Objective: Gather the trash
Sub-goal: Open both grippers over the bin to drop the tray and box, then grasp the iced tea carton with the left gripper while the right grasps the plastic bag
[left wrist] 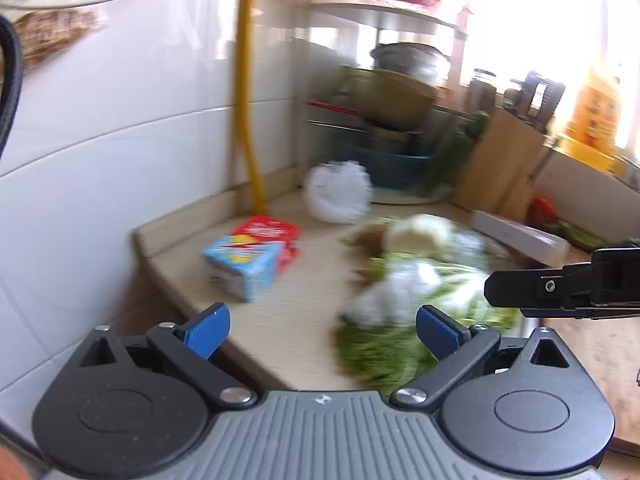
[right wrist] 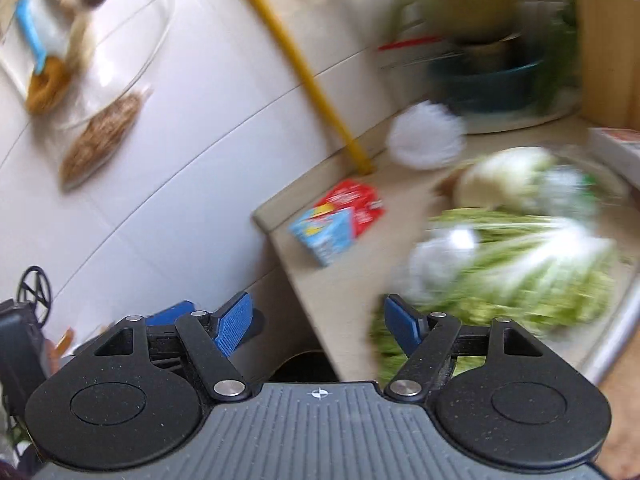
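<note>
Hovering above the tabletop, we see both jaws spread, nothing between: left hand-held gripper; right hand-held gripper; cartons beside greens.

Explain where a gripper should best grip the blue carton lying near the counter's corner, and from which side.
Probably across the blue carton's two long faces, coming from above. It lies flat on the counter, leaning on the red box, so its top and near end are free. The left gripper is open and empty.
</note>
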Available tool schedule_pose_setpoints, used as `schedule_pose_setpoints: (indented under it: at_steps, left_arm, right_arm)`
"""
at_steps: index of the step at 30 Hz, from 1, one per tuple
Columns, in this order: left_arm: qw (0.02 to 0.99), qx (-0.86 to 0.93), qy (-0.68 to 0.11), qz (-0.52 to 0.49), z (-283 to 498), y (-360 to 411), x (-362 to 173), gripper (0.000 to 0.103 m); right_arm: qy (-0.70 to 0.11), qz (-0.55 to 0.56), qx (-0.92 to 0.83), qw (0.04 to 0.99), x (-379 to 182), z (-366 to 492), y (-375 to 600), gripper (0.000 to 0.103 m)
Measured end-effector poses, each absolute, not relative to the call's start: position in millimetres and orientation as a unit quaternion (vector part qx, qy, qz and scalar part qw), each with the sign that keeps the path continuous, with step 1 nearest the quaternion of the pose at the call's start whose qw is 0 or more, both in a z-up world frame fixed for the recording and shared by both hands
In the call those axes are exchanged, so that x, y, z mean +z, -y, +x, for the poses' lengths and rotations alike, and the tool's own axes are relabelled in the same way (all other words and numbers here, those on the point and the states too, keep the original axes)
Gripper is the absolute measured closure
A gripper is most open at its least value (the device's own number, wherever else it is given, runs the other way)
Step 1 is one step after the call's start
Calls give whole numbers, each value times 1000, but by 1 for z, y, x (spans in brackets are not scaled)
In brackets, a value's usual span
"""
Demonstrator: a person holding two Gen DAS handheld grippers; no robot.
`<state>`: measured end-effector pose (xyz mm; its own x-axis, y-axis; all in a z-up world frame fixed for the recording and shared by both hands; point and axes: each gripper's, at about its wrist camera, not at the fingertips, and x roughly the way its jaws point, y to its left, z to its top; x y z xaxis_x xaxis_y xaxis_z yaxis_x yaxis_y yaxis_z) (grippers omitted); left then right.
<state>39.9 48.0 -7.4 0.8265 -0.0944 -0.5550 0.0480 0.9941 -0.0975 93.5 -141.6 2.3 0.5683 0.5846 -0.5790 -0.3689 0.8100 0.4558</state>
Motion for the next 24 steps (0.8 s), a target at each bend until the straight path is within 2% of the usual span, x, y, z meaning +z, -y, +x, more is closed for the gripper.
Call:
schedule_pose_setpoints:
  at_steps: [13,15,17,20,24]
  left_arm:
    - [929,-138,-337,-71,-4,32,-14,7]
    - [928,-163,-328,-66,-13,37,-10,7]
    - [923,-204,-320,-67,-16,39,-6,0]
    - [910,-252,-319,-77,-12,37,-6,0]
    - [924,-213,-313,-54,5,32,-5,1]
  right_arm:
    - [-349,184,162,905,-4,51,237,23]
    - [-345,188,156,906,-3,45,246,23]
    - [-340,190,153,908,-3,41,254,23]
    - [-345,195,144,907,-6,41,259,23]
    - [-340,198,134,909,-6,43,257,23]
